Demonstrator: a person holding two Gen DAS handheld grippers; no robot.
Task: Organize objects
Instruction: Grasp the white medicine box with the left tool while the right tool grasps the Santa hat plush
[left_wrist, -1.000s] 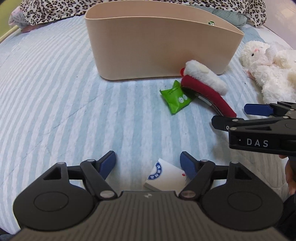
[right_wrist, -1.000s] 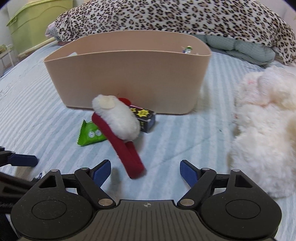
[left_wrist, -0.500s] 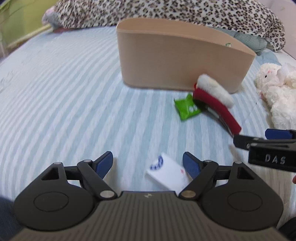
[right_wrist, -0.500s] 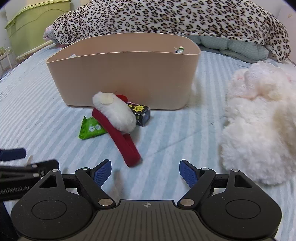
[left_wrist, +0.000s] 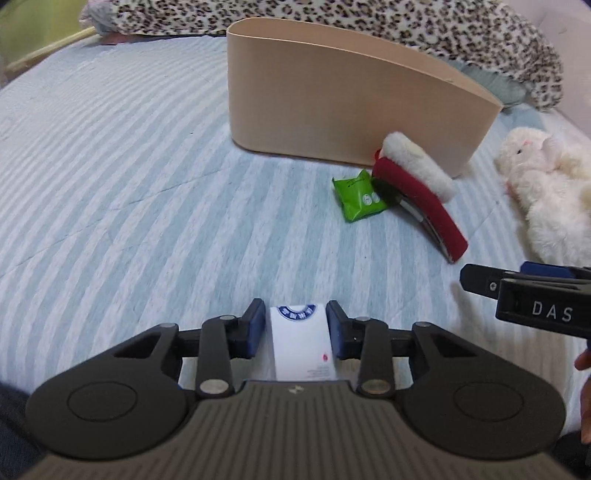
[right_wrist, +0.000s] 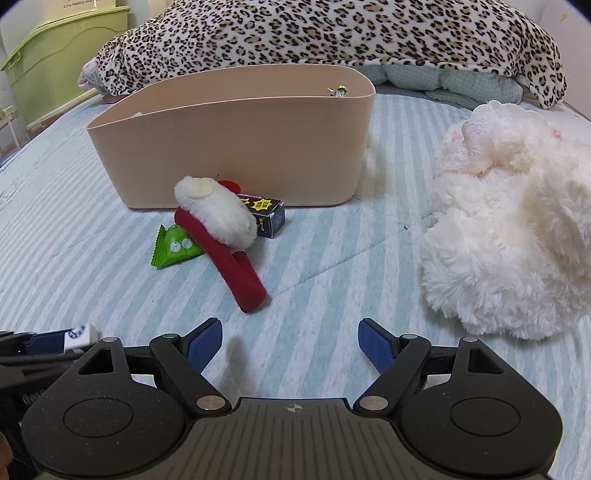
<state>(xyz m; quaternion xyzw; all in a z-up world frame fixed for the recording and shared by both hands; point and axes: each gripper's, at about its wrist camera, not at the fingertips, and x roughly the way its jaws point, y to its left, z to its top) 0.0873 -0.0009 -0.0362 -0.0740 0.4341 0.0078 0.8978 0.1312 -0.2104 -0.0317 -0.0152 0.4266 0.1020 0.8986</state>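
The bed (right_wrist: 92, 236), in striped cover, carries everything. The tan bin (right_wrist: 236, 155) stands mid-bed, evidently the collection point; something small shows at its far rim. The white plush toy (right_wrist: 509, 236) lies to its right, well apart. A red-and-white headband (right_wrist: 221, 236) leans across a dark box (right_wrist: 267, 218) and touches a green packet (right_wrist: 173, 247), all just beside the bin's front wall, awaiting collection. Left tongs (left_wrist: 295, 328) are closed on a white packet (left_wrist: 301, 343), gripped by its sides, likely for transfer. Right tongs (right_wrist: 290, 343) stand wide open, empty, aimed toward the headband.
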